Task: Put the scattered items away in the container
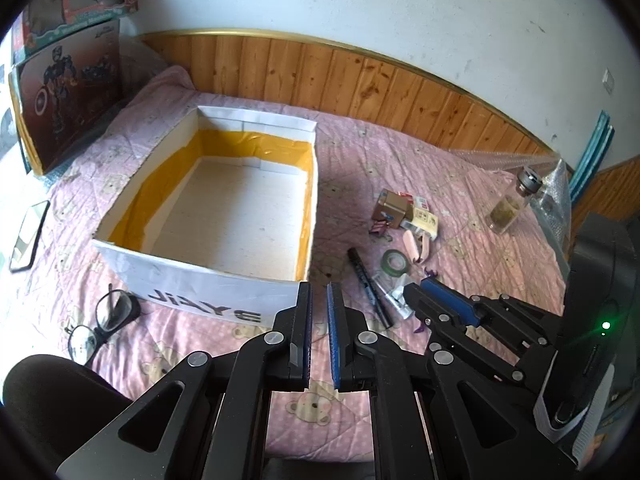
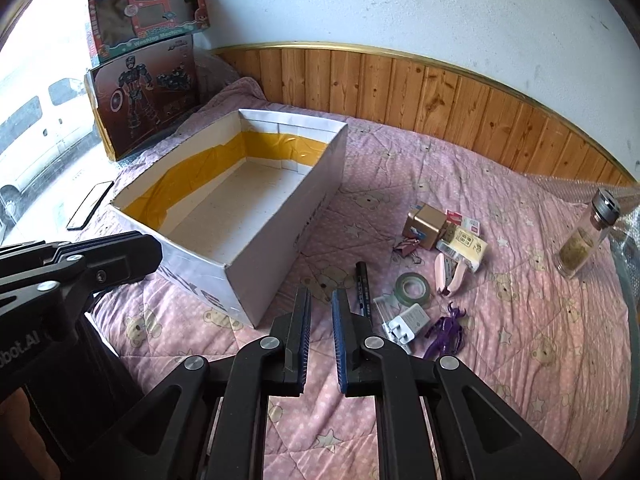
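Observation:
An open white cardboard box [image 1: 192, 284] lined with yellow tape sits on the pink quilt, with nothing inside. To its right lie a black marker [image 2: 364, 288], a green tape roll [image 2: 413, 288], a white charger [image 2: 408, 322], a purple toy figure [image 2: 448, 328], pink clips [image 2: 450, 274], a gold small box [image 2: 426, 224] and a cream packet [image 2: 464, 246]. My left gripper [image 1: 319, 286] hovers before the box's near wall, jaws shut and empty. My right gripper [image 2: 321, 294] hangs shut and empty near the box's corner [image 2: 256, 312], left of the marker.
Black-framed glasses [image 1: 108, 316] lie left of the box front. A dark flat phone [image 1: 30, 236] rests at the far left. A glass bottle [image 2: 580, 240] stands at the right by bubble wrap. Toy boxes [image 2: 144, 80] lean against the back wall, with wood panelling behind.

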Available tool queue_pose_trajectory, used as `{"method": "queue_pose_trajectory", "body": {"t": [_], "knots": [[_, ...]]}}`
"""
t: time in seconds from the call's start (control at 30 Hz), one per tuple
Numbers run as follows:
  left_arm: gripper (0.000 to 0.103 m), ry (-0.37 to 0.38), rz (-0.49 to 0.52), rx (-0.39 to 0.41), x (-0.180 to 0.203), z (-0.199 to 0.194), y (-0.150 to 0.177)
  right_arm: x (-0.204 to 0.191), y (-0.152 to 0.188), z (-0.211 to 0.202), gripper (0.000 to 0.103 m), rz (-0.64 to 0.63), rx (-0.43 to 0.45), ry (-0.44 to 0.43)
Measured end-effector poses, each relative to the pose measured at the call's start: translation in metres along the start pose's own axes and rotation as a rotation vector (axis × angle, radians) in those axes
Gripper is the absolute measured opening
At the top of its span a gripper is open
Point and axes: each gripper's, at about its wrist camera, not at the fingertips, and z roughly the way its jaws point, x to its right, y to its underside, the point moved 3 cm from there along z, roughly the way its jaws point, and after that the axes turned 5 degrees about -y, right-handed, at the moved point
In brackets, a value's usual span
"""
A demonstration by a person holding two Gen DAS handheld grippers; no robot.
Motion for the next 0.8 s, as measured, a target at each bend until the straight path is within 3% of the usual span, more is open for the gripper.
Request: {"method": "queue_pose_trajectory", "body": {"t": [0.13, 0.23, 0.43, 0.8], "knots": [[0.034, 0.027, 0.017, -0.017, 0.011, 0.008, 0.0, 0.017, 0.005, 0.005, 0.027, 0.041, -0.008, 0.015], [0.041, 0.045, 0.038, -0.032, 0.023, 0.016, 0.001, 0.031, 0.01, 0.01, 0.035, 0.072, -0.017, 0.02], [0.046, 0.083, 0.098, -0.066, 0.047, 0.034, 0.007, 0.059, 0.024, 0.024, 0.043, 0.138, -0.05, 0.022], [0.048, 0.128, 0.139, -0.158, 0.081, 0.084, 0.013, 0.11, 0.055, 0.052, 0.043, 0.259, -0.108, 0.01]]}}
